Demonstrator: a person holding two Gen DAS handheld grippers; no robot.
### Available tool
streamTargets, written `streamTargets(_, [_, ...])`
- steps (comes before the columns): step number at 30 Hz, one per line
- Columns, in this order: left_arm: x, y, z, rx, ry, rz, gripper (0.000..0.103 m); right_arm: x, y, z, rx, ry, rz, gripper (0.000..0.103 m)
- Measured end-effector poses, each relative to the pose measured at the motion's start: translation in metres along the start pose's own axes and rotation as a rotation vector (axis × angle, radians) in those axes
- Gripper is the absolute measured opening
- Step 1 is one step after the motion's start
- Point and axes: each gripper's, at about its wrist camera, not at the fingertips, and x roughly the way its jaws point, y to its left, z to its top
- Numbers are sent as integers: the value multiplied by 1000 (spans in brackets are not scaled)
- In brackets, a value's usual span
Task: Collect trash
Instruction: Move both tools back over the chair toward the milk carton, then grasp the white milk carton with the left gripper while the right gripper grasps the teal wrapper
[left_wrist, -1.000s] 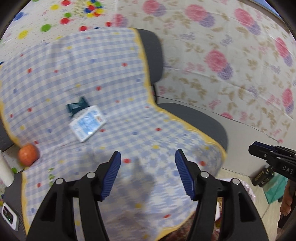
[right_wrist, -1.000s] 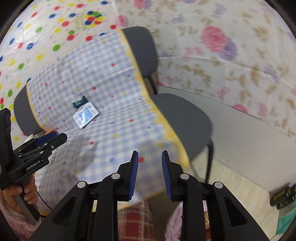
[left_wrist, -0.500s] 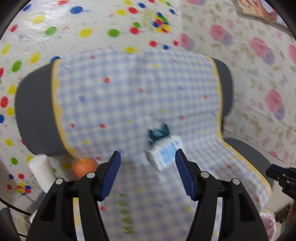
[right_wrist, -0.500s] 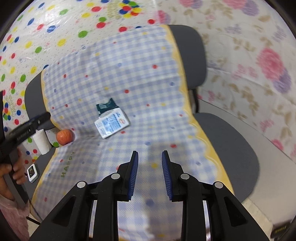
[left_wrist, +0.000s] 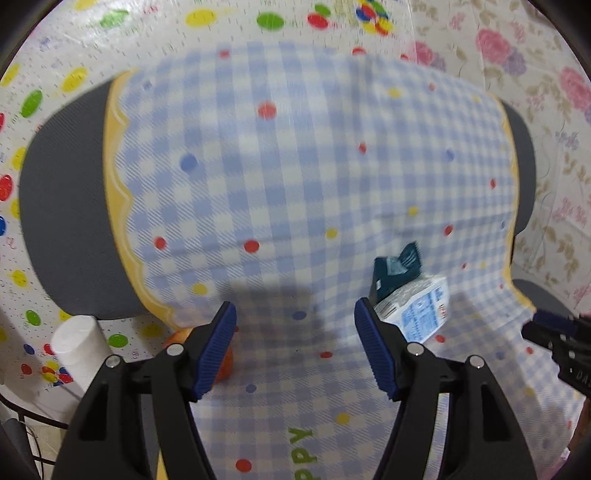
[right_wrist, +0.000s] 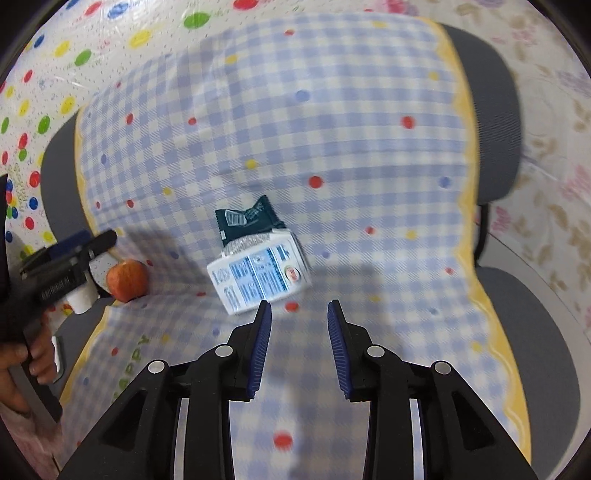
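Left wrist view: left gripper (left_wrist: 295, 347) hangs over the checked cloth (left_wrist: 295, 166) draped on a chair (left_wrist: 62, 221), jaws wide apart, holding nothing. Carton (left_wrist: 417, 306) lies flat on the cloth just right of the right jaw, with a dark wrapper (left_wrist: 397, 264) touching its far end. Apple (left_wrist: 221, 363) mostly hidden behind the left jaw, at the cloth's left edge. White roll (left_wrist: 83, 349) stands off the cloth, lower left. Right gripper's tip (left_wrist: 561, 332) pokes in at the far right edge. The wide opening looks sized for the carton, but it sits off to the side, so a shift right is needed.

Right wrist view: right gripper (right_wrist: 299, 332) low over the cloth (right_wrist: 369, 129), jaws moderately open, empty. Carton (right_wrist: 258, 277) just ahead and left of the left jaw; wrapper (right_wrist: 247, 219) tucked against its far side. Apple (right_wrist: 127, 278) well left, by the cloth edge, near the left gripper (right_wrist: 62, 266). Open cloth around the carton on the right and near sides, so room to approach; the chair back rises behind it.
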Motion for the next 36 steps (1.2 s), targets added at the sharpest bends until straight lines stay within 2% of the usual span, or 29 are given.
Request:
streamTargets(5, [30,2,-2,-4,39,-3,65,41,11,25,-22,-1,20,45])
streamTargets(7, [40,4,-2,-9,47,-3,65,55,14,35,-26,-2,30,46])
streamTargets(14, [68,9,-10,-16,87,-14,65,105,25,66,-48,1,64,47])
streamTargets(21, [74,9,-15,-31,104,-68,65,134,27,83,-78,18,86,46])
streamTargets(22, [74,9,-16,-31,107,-76,65,136,28,85,-84,21,86,45])
streamTargets(23, [74,8,-17,-30,108,-82,65,137,28,86,-87,24,87,38])
streamTargets(24, [71,5,-17,-24,107,-95,65,138,29,87,-91,35,108,29])
streamTargets(25, [71,1,-18,-19,107,-102,65,141,33,87,-95,51,130,15])
streamTargets(27, [66,-6,-18,-5,104,-119,65,138,40,86,-127,52,124,13])
streamTargets(30, [57,-16,-21,18,99,-141,65,113,44,85,-155,-7,106,10])
streamTargets(34, [44,-35,-25,38,95,-180,65,67,24,86,-107,-111,29,10])
streamTargets(36, [40,-50,-28,49,100,-211,65,53,11,83,-71,-122,1,10])
